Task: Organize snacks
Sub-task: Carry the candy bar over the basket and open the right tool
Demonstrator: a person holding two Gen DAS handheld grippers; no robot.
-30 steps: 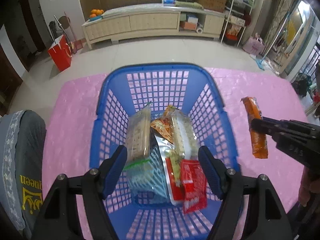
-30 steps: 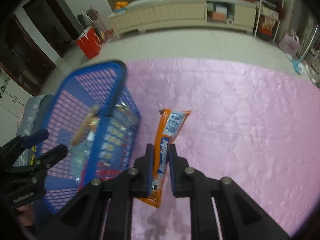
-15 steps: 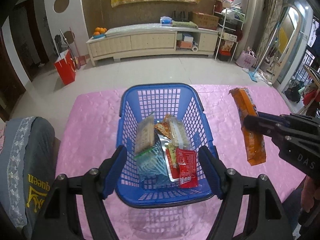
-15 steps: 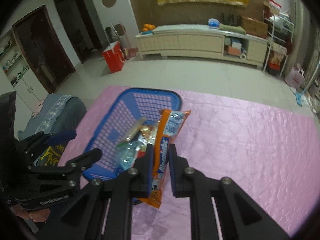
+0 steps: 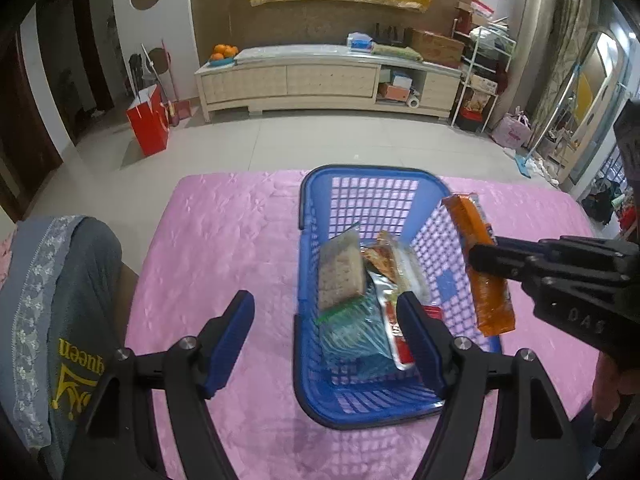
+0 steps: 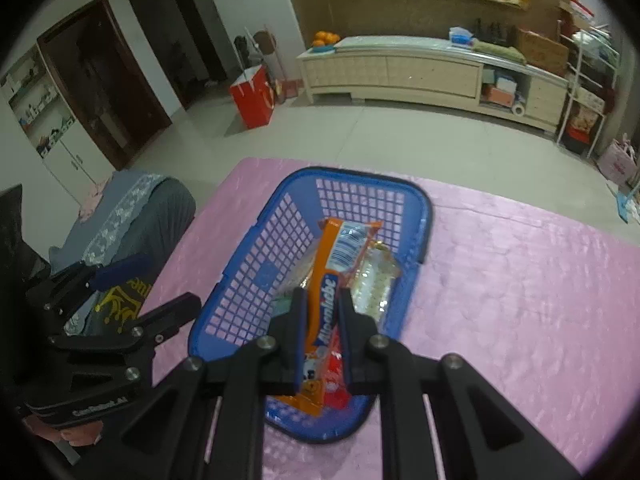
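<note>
Right tool (image 6: 322, 320) clamps our orange snack pack (image 6: 332, 280) over the blue basket (image 6: 360, 188) on the desk, long axis along the basket's length; left tool (image 5: 326, 320) open, idle.

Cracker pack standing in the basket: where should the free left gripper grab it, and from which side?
Grip the cracker pack by its raised top edge, coming from above. It leans on edge against the blue basket wall, other packets crowding its right side. The left gripper is open.
</note>
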